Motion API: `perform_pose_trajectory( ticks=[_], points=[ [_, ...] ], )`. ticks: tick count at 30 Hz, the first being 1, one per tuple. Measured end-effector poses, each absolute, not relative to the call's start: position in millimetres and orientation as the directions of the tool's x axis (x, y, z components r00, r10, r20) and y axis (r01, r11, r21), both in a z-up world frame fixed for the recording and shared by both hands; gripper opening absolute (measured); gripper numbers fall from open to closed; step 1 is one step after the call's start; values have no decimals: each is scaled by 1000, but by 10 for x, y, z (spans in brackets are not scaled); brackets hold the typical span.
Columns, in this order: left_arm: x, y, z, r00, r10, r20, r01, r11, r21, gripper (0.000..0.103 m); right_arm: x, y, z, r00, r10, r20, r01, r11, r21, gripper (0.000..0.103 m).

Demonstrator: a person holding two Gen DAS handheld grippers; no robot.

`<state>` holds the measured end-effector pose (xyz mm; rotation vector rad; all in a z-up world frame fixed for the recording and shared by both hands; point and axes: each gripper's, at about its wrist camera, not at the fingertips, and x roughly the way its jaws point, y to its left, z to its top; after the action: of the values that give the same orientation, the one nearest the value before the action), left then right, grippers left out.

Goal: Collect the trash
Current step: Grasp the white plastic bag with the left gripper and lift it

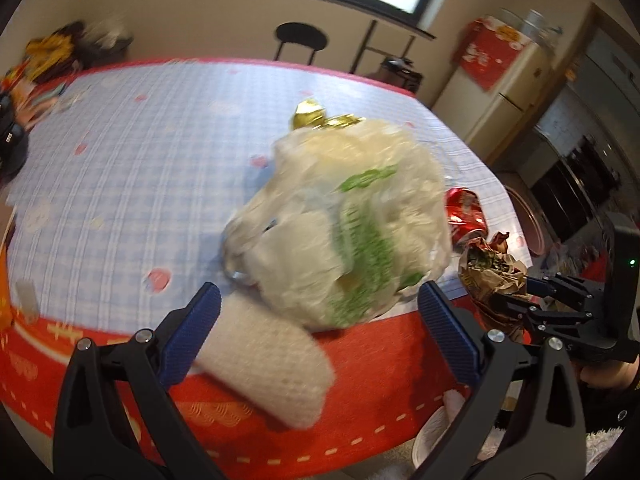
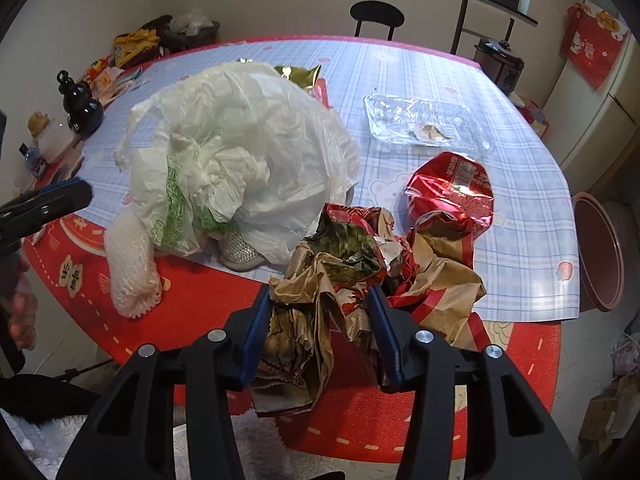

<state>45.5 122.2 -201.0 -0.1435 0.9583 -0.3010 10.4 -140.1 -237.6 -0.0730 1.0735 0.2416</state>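
A white plastic bag with green print [image 1: 344, 220] [image 2: 244, 160] lies bunched on the table near its front edge. A white foam net sleeve [image 1: 272, 364] [image 2: 132, 268] hangs over the edge below it. My left gripper [image 1: 320, 332] is open, its blue pads either side of the sleeve and the bag's near end. My right gripper [image 2: 318, 340] is shut on a crumpled brown and red paper wrapper [image 2: 340, 276] [image 1: 492, 276] at the table edge. A crushed red can [image 2: 452, 192] [image 1: 466, 212] lies just behind the wrapper.
A clear plastic tray [image 2: 424, 124] lies farther back on the checked tablecloth [image 2: 520, 208]. A gold foil wrapper [image 1: 316, 116] sits behind the bag. A black gourd-shaped bottle [image 2: 80, 104] and clutter stand at the far left. A pink bin [image 2: 600, 252] stands right of the table.
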Motion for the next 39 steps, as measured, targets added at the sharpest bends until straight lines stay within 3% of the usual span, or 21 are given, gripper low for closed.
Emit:
perform_pose_trajectory(
  ticks=[11,19,20,21,22,24,29,39],
  points=[
    [961,419,-2288,537,-259,-803,361,931,-58,97,-121,-1745,-2171,537,117,-835,-116,991,64,48],
    [1134,280,-2561,503,-228,-834,371,928,-30,96,-278,-1992,-2118,565,60,-823,-8,998,67,48],
    [1131,275,-2543,505,-232,-832,371,928,-34,85,-291,-2013,-2105,570,54,-820,3,998,67,48],
    [1126,284,-2519,498,-244,-832,379,925,-44,61,-301,-2015,-2090,574,50,-817,10,998,68,48],
    [1131,297,-2487,488,-255,-835,388,920,-54,56,-317,-2019,-2064,582,45,-812,19,997,69,48],
    [1123,361,-2403,480,-284,-830,397,914,-84,34,-334,-2032,-2019,595,40,-803,30,997,71,48],
    [1046,612,-2051,495,-369,-787,420,894,-155,26,-303,-2046,-1897,630,37,-776,43,996,83,48],
    [886,1128,-1276,632,-442,-637,398,890,-222,26,-121,-1973,-1589,700,29,-714,25,998,65,47]
  ],
)
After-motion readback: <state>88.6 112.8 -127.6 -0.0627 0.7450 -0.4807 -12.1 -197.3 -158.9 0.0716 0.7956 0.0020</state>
